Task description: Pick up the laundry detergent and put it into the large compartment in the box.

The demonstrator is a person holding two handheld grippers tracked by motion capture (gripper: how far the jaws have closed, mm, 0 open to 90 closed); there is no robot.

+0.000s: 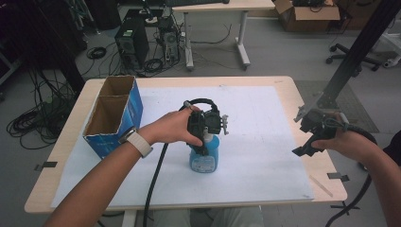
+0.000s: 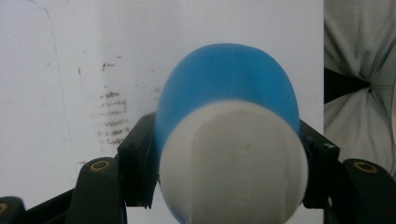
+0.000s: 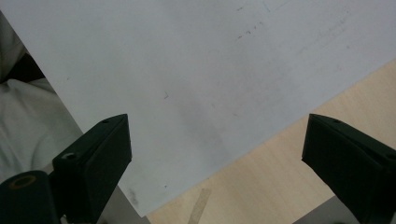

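Currently one blue bottle [image 1: 204, 158] with a white cap stands upright on the white sheet [image 1: 255, 142], near-centre of the table [image 1: 288, 85]. Left gripper [image 1: 204, 142] comes down from above and is clamped on the bottle, pads pressing both sides just under the cap. Right gripper [image 1: 307, 142] hangs over the table's right edge, well apart from the bottle, jaws spread wide with nothing between. One blue cardboard box [image 1: 113, 113], two open compartments, sits far-left.
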